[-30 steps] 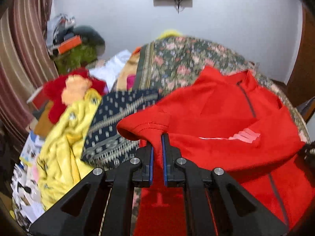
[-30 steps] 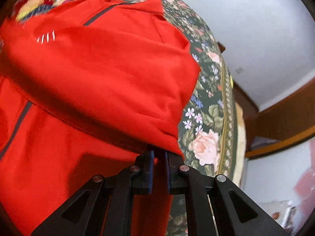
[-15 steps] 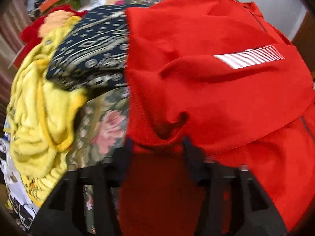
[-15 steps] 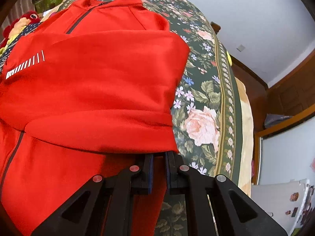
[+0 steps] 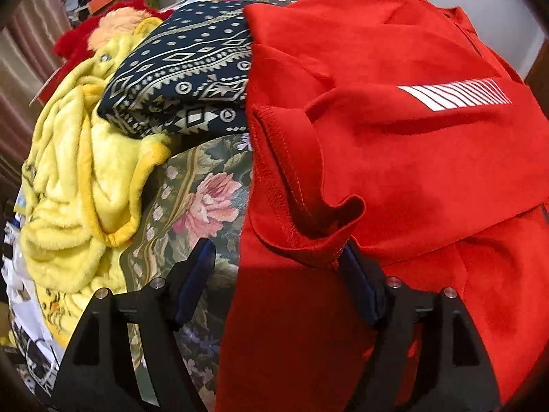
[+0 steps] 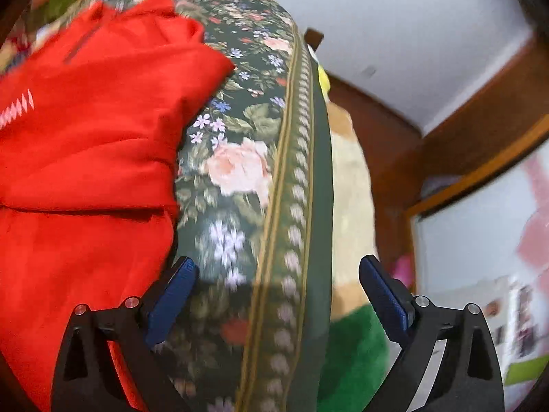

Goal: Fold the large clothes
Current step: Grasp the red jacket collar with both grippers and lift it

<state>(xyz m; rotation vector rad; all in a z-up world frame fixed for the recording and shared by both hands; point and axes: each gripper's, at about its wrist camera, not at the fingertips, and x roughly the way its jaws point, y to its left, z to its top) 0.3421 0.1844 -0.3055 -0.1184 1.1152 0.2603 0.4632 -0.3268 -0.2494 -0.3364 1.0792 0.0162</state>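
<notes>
Floral green bedspread (image 5: 192,199) under a folded red jacket (image 5: 394,158)

Both claws gape wide and hold nothing: the left gripper (image 5: 279,264) has the jacket's hem fold just ahead, its right-hand finger (image 5: 360,285) touching the cloth; a yellow fleece (image 5: 79,185) and navy patterned cloth (image 5: 182,82) lie ahead to its left, while the right gripper (image 6: 276,286) hovers over bare bedspread, jacket to its left

Even indoor light, no glare. The left-wrist view is sharp; the red garment (image 5: 394,158) casts soft shadows in its folds. The right-wrist view is motion-blurred, and fisheye curvature darkens both views' corners.
</notes>
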